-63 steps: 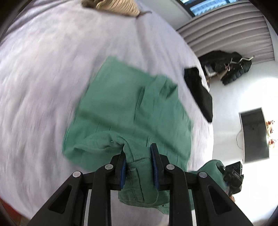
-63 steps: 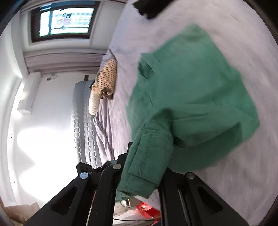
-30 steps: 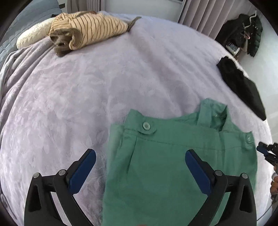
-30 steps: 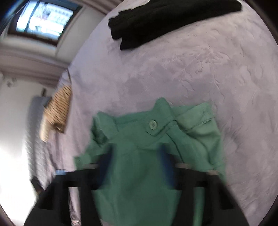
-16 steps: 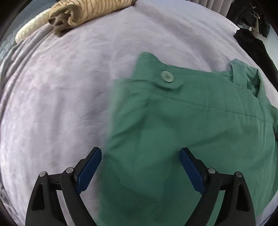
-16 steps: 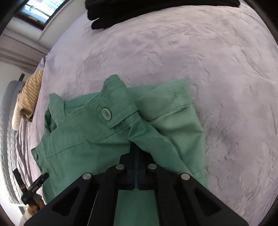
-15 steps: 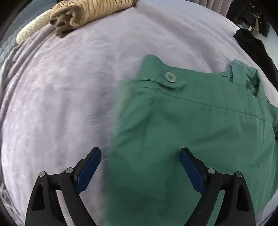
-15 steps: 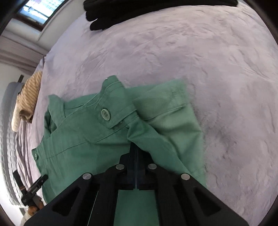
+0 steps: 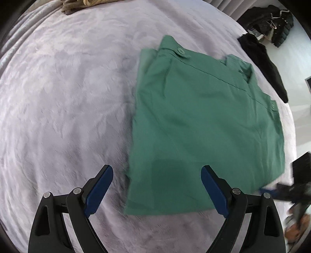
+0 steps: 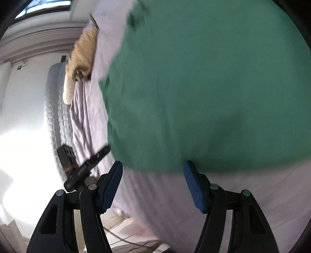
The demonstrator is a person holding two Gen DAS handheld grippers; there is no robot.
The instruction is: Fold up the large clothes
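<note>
Green shirt [image 9: 206,124] lies folded on the bed [image 9: 68,97], ahead of left hand-held gripper [image 9: 157,189] and right hand-held gripper [image 10: 153,183]; both spread wide, empty.

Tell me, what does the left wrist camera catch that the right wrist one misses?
Only the left wrist view shows the green garment's buttons, a black garment on the bed, and dark clothes heaped by the wall. Only the right wrist view shows the window and quilted headboard. Both show the green garment flat on the lilac bedspread, the tan striped bundle, and open left tongs and right tongs.
</note>
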